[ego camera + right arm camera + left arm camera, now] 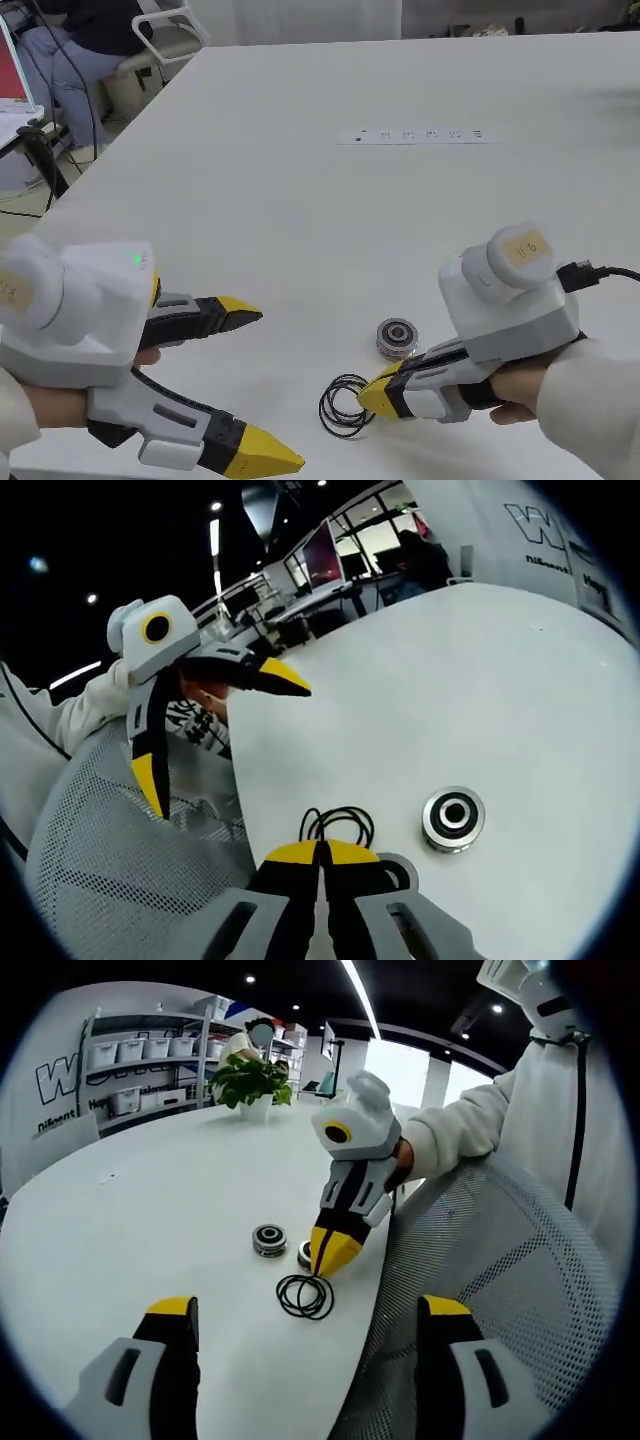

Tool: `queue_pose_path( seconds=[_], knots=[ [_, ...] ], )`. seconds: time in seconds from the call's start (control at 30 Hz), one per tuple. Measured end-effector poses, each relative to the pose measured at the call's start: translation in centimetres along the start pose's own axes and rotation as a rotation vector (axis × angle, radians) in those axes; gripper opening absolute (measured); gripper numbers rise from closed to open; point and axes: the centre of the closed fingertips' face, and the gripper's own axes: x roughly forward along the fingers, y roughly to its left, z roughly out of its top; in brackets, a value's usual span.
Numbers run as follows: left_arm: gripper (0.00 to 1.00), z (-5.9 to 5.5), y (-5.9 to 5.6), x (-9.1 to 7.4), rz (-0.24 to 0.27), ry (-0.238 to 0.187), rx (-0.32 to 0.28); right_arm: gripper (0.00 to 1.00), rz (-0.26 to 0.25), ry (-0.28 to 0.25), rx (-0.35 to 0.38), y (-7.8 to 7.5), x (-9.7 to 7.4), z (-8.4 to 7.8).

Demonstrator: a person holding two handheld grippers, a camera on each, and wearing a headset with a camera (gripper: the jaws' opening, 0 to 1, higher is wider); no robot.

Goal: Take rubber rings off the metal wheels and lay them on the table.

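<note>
Black rubber rings (343, 405) lie overlapped beside silvery wheel (397, 337)

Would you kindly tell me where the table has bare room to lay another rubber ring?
Free: a broad stretch of the white table between the white power strip and the round metal wheel. Crowded: the near edge, with the black rubber rings, right tool and open left tool.

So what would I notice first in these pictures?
The two white grippers with yellow tips: the left gripper gapes open at the near edge of the white table, the right gripper is pinched shut. Its tips sit at a small heap of black rubber rings, with a shiny metal wheel just beyond.
</note>
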Motion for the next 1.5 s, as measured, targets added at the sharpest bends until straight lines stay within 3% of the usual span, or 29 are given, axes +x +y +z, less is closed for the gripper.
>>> queue_pose_path(
  seconds=[0.23,0.8,1.5],
  knots=[
    [0.87,-0.2,0.0,0.0,0.003,0.01,-0.003,0.0,-0.042,-0.002,-0.016,-0.9,-0.1,0.0],
    [0.85,-0.5,0.1,0.0,0.005,0.023,-0.009,0.02,-0.079,-0.005,-0.047,-1.5,-0.4,0.2],
    [0.84,-0.7,0.1,-0.1,0.01,0.033,-0.008,0.04,-0.087,-0.006,-0.051,-1.7,-0.7,0.3]
  ],
)
